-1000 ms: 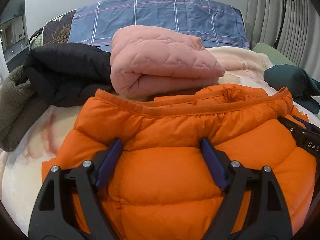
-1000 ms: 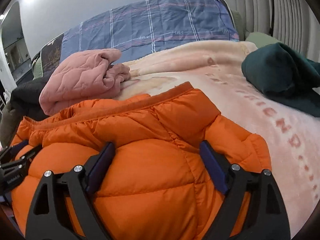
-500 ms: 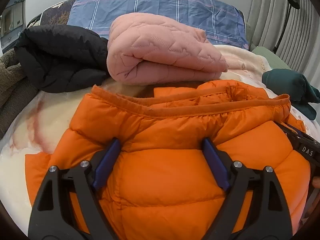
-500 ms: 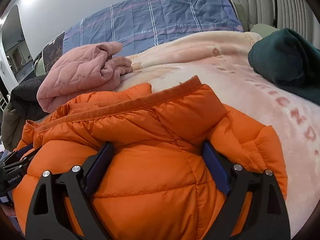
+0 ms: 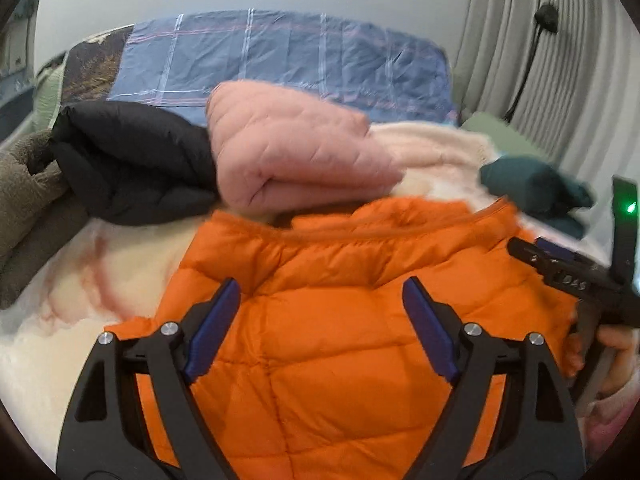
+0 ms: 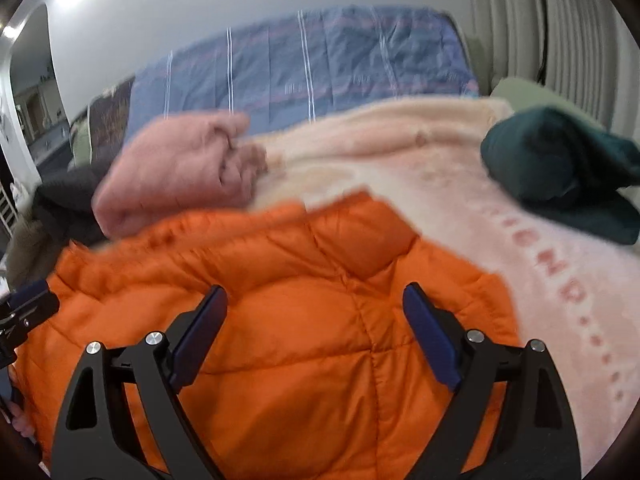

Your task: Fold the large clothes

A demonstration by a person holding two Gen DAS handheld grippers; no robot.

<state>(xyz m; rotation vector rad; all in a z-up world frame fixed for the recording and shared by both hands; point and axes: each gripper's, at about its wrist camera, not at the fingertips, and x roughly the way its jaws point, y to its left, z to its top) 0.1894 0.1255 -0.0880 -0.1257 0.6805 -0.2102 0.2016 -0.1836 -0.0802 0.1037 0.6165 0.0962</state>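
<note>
— Left wrist view: what's there?

— My left gripper (image 5: 320,304) stands wide open over the orange puffer jacket (image 5: 340,360), gripping nothing. The jacket lies on the cream blanket (image 5: 80,320) of the bed. Beyond it sit a folded pink quilted garment (image 5: 288,152) and a black jacket (image 5: 132,168). At right, my other gripper shows white letters, "DAS".

— Right wrist view?

— My right gripper (image 6: 316,308) is also spread wide and empty above the same jacket (image 6: 280,340). The blanket (image 6: 460,200) carries blurred pink letters, seemingly "IEND". A dark green garment (image 6: 560,176) lies far right.
</note>
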